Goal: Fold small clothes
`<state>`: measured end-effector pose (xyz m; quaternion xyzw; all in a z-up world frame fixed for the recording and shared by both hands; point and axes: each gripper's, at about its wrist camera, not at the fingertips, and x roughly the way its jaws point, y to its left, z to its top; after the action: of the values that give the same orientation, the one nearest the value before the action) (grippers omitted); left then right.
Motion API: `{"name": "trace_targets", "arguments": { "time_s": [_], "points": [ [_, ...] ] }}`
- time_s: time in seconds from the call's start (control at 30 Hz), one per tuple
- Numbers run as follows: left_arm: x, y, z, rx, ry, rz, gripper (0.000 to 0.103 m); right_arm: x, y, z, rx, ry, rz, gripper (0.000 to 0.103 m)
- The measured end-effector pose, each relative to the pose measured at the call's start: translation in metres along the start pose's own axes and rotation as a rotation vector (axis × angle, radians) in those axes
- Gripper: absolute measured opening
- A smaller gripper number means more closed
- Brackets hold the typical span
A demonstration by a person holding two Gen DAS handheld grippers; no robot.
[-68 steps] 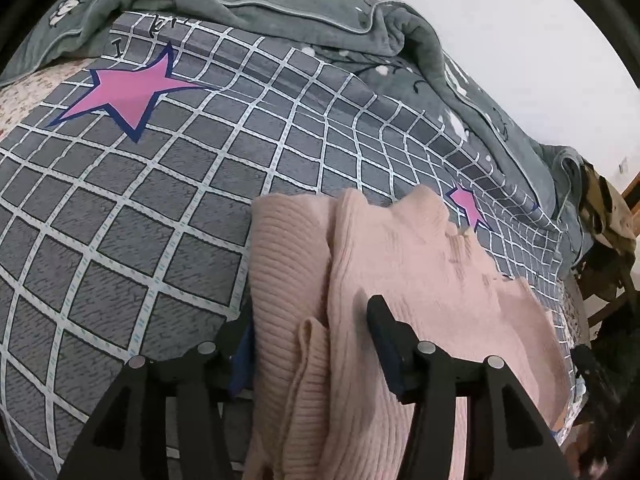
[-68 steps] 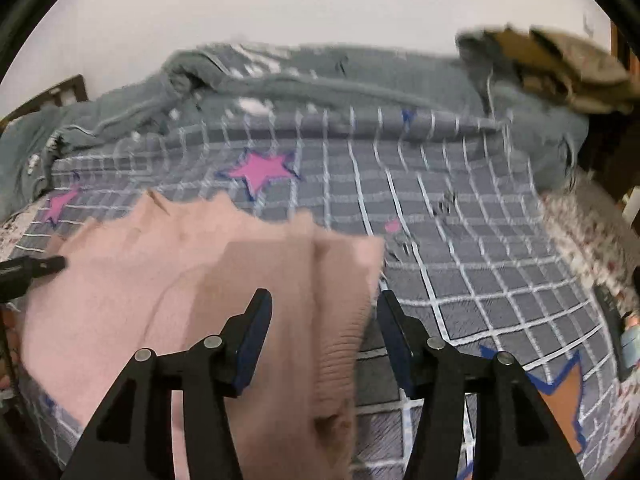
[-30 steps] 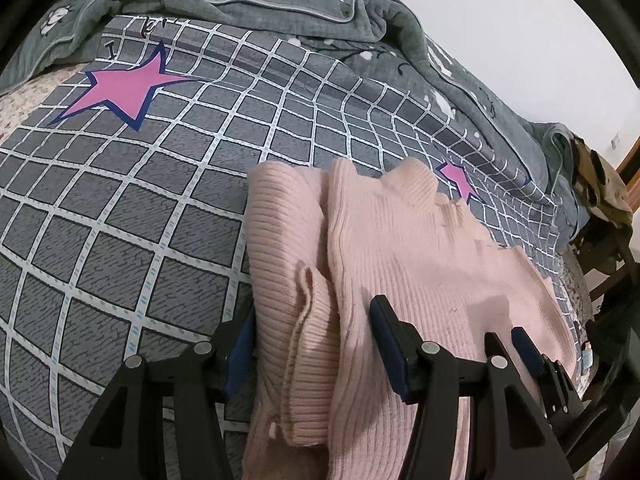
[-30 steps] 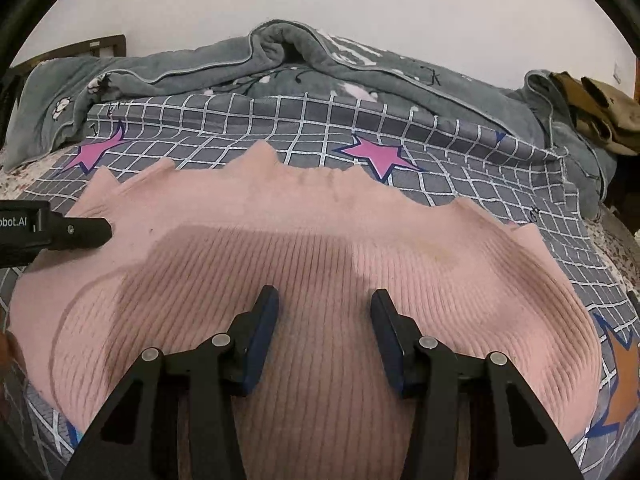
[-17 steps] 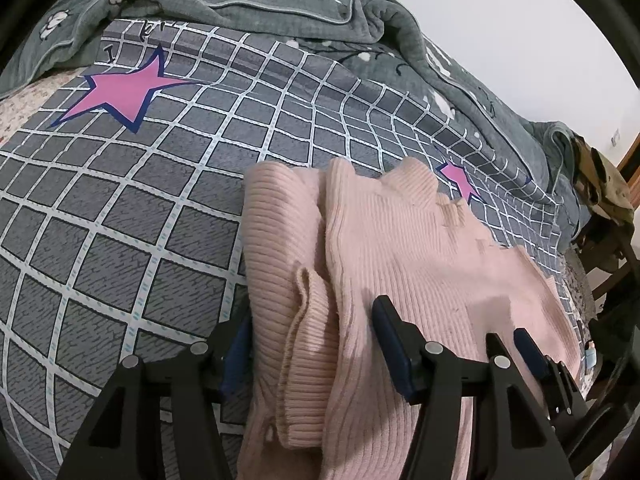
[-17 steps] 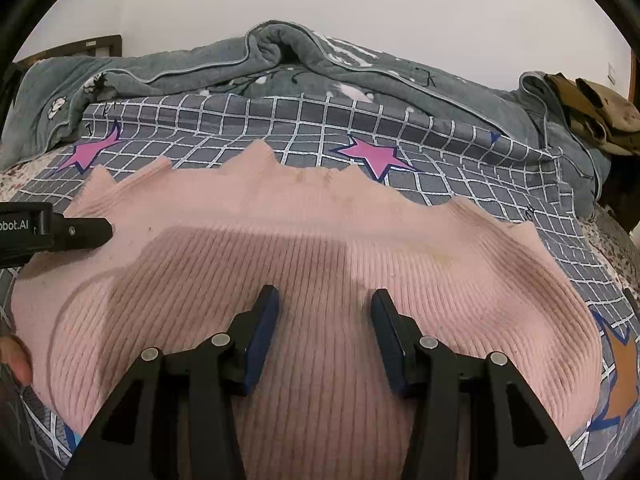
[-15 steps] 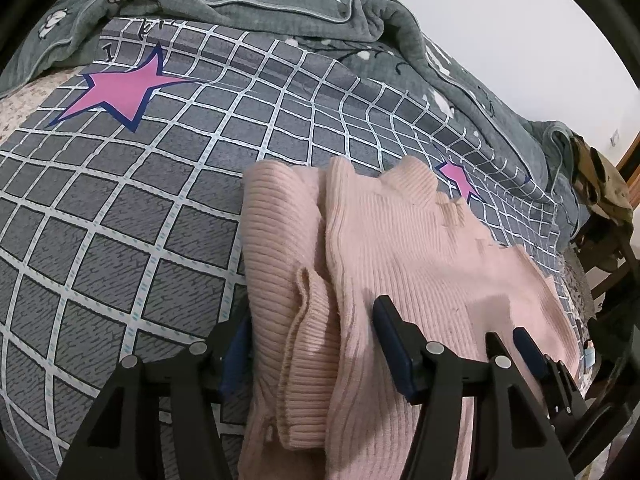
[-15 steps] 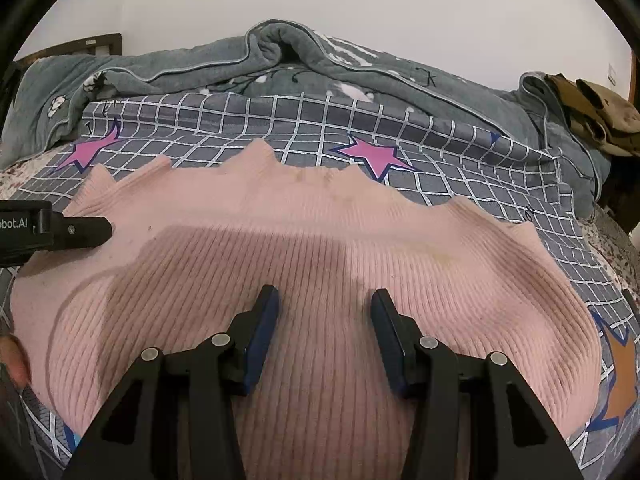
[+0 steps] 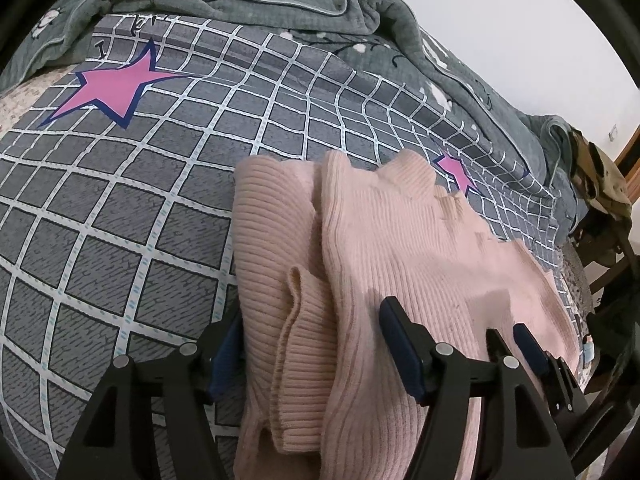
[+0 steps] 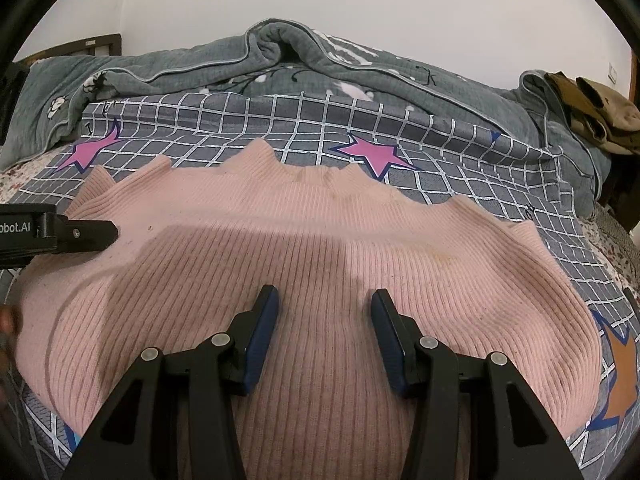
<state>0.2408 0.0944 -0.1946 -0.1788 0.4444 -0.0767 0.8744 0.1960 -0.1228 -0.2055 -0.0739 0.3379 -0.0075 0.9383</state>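
grey checked bedsheet point(image 9: 120, 220) carries a pink ribbed knit sweater point(image 10: 320, 248); left tongs point(image 9: 312, 340) and right tongs point(image 10: 324, 320) gape wide over it (gripping nothing).

A pink ribbed sweater point(image 9: 400, 264) is spread on a grey checked bedsheet point(image 9: 120, 216) near its lower edge, one sleeve point(image 9: 296, 320) folded over. The left gripper point(image 9: 312, 332) is held with its jaws apart astride the sleeve. A grey quilt point(image 9: 256, 4) is bunched along the far edge.
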Motion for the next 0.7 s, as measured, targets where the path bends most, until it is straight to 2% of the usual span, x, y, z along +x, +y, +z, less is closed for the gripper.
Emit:
{"name": "trace_targets", "arguments": {
  "time_s": [0.13, 0.2, 0.23, 0.3, 0.4, 0.6, 0.7],
  "points": [
    [0.001, 0.001, 0.001, -0.002, 0.003, -0.005, 0.062, 0.001, 0.000, 0.003, 0.003, 0.030, 0.005, 0.047],
    [0.000, 0.004, 0.001, -0.030, 0.013, -0.038, 0.045, 0.001, 0.000, 0.004, -0.002, 0.044, 0.010, 0.047],
    [0.000, 0.007, 0.002, -0.062, 0.025, -0.066, 0.041, 0.000, 0.000, 0.004, -0.003, 0.048, 0.012, 0.047],
    [-0.002, 0.011, 0.001, -0.099, 0.024, -0.076, 0.029, -0.003, -0.001, 0.004, -0.002, 0.057, 0.014, 0.047],
    [-0.005, 0.010, 0.000, -0.127, 0.018, -0.084, 0.025, -0.010, 0.001, 0.002, -0.021, 0.070, 0.012, 0.047],
    [-0.013, -0.011, 0.004, -0.071, 0.006, 0.019, 0.024, -0.024, -0.005, -0.004, -0.016, 0.097, 0.048, 0.048],
    [-0.021, -0.016, 0.008, -0.091, 0.013, 0.019, 0.023, -0.031, -0.009, -0.007, -0.008, 0.106, 0.076, 0.048]
  ]
}}
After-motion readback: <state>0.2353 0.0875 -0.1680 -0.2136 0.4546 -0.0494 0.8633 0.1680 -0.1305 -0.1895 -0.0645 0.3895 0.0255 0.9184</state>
